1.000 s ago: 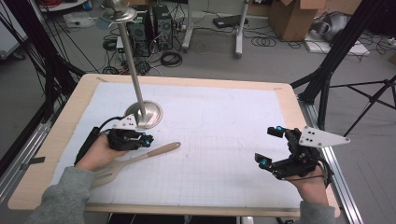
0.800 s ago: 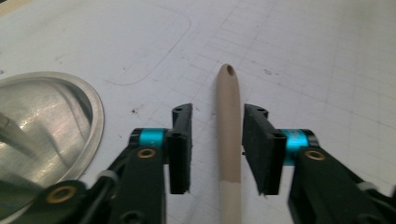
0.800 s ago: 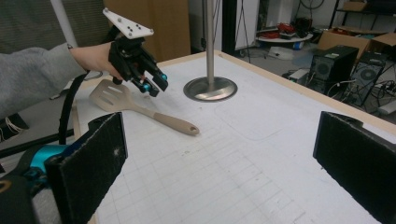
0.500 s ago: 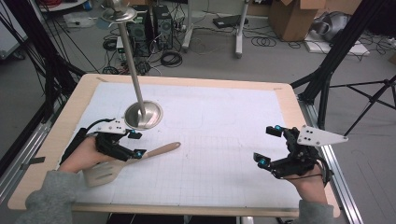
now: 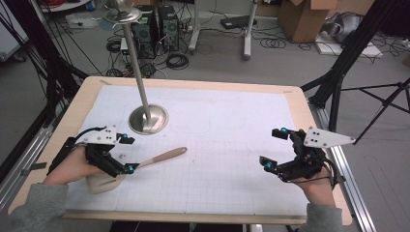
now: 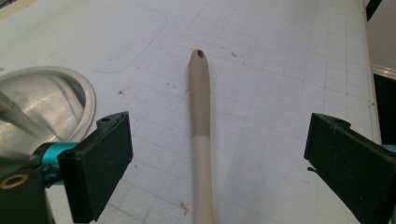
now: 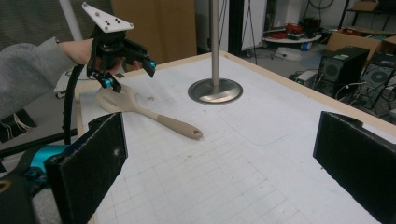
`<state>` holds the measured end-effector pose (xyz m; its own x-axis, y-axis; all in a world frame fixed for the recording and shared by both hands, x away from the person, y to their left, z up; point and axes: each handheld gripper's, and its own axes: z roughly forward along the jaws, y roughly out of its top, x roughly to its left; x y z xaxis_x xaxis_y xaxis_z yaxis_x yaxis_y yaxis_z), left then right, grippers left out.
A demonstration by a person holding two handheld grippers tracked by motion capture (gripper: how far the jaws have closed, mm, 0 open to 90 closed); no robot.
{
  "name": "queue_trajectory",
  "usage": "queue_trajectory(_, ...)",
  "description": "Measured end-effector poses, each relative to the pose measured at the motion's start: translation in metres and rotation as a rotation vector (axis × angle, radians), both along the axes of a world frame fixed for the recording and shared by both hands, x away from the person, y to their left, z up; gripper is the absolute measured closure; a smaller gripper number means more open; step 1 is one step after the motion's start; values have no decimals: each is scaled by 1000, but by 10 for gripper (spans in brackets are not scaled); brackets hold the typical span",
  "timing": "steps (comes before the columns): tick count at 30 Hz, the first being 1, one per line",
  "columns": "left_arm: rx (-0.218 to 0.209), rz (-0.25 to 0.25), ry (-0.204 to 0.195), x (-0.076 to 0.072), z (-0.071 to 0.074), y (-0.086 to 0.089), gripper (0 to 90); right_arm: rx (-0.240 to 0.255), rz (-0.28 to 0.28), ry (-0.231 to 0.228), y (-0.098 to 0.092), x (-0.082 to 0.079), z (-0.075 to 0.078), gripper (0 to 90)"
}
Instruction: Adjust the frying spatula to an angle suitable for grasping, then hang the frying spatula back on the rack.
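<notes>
The table (image 5: pixel 77 104) carries a white grid mat (image 5: pixel 232 145). A metal stand (image 5: pixel 148 119) rises from its round base at the mat's far left. The spatula (image 5: pixel 162 158) lies flat on the mat near the stand, handle pointing toward the middle. The left gripper (image 5: pixel 126 153) hovers over the spatula's blade; its jaws have just been opening and stand spread, clear of the handle between them. The right gripper (image 5: pixel 273 150) sits well apart at the right, jaws spread on nothing.

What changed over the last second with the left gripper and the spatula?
The left gripper has just been opening its jaws, let go of the spatula handle and drew back toward the person. The spatula lies flat on the table. The right gripper and metal stand stayed put.
</notes>
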<state>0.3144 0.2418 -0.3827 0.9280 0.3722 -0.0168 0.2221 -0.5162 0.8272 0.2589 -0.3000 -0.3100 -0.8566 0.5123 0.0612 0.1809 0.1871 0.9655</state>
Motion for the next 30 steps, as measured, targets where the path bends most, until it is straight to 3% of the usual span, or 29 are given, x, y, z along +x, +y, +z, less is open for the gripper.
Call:
queue_trajectory(23,65,-19,21,-4,-10,-7,100,-14,21,11,5,6,-2,18)
queue_trajectory(30,124,-10,27,-3,-17,-11,128,-19,26,17,5,5,-3,18)
